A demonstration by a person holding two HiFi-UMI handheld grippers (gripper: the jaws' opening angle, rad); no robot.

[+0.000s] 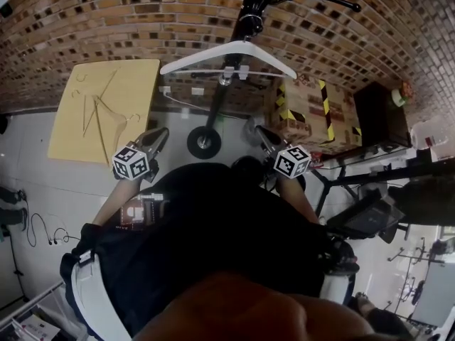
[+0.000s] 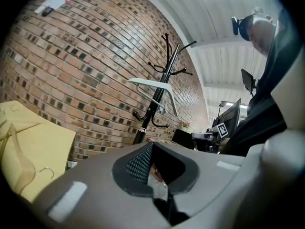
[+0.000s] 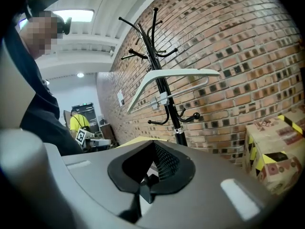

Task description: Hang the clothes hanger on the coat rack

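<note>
Left hand-held gripper (image 1: 163,133) has its jaws pressed together with nothing between them, and the right hand-held gripper (image 1: 257,131) is closed and empty too. Both are held low in front of the person, well apart from everything else. At 12 o'clock from them the white clothes hanger (image 1: 227,55) hangs across the pole of the black coat rack (image 1: 250,14), below its upper pegs. At 10 o'clock a yellow table (image 1: 138,73) carries wooden hangers (image 1: 99,116); at 2 o'clock stands a taped cardboard box (image 1: 306,109)
</note>
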